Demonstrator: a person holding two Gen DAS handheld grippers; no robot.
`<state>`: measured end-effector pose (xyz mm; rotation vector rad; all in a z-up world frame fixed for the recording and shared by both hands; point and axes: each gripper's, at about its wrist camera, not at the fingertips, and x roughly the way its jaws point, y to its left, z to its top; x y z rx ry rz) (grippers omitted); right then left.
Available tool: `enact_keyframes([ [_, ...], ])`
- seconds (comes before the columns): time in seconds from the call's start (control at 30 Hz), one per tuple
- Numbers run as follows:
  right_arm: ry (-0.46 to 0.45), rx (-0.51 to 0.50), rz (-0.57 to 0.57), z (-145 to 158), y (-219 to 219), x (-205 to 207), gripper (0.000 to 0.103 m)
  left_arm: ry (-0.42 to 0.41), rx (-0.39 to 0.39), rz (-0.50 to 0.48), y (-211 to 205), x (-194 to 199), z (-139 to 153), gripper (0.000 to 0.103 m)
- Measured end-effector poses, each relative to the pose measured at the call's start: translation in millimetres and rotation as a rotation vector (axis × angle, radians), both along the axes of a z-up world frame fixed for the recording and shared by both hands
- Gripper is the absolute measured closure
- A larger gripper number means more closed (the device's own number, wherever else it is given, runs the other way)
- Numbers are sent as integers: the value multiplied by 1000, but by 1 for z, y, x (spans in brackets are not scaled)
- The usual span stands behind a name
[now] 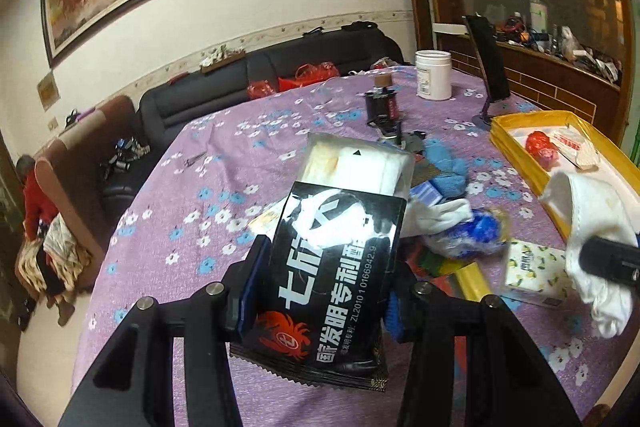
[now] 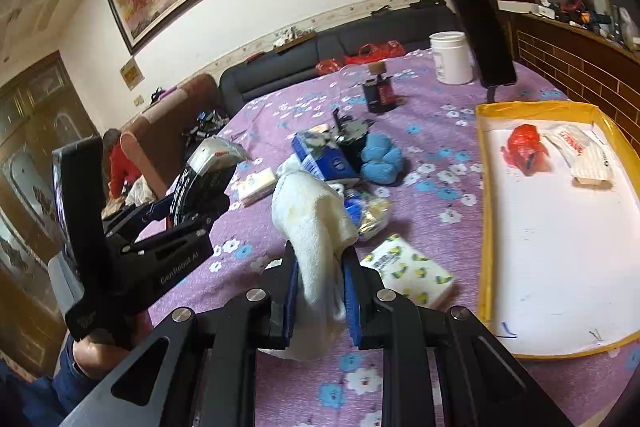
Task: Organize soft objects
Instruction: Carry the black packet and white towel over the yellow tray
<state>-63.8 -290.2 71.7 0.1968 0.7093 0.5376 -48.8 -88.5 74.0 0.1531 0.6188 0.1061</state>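
Socks hang pinched in the right gripper (image 2: 320, 291) while the left gripper (image 1: 324, 291) clamps a black sachet (image 1: 340, 267), both lifted, seemingly bound for the yellow tray (image 2: 486, 227)

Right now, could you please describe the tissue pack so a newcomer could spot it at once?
Start at the yellow-rimmed tray on the purple floral tablecloth. Just left of its near end lies the tissue pack, flat on the cloth. It alone is white with yellow lemons and green leaves.
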Motion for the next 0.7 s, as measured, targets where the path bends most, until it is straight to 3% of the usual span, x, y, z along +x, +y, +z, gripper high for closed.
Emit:
enact_keyframes([
  [0.33,14,66,-93,-2,-50,6,81,22,34,-97,-51,6,9,55],
  [0.53,25,98,-218,-2,-107,12,81,105,-50,-250,-102,22,16,55],
  [0.7,46,61,-305,0,-149,17,81,197,-113,-362,-151,43,11,55],
])
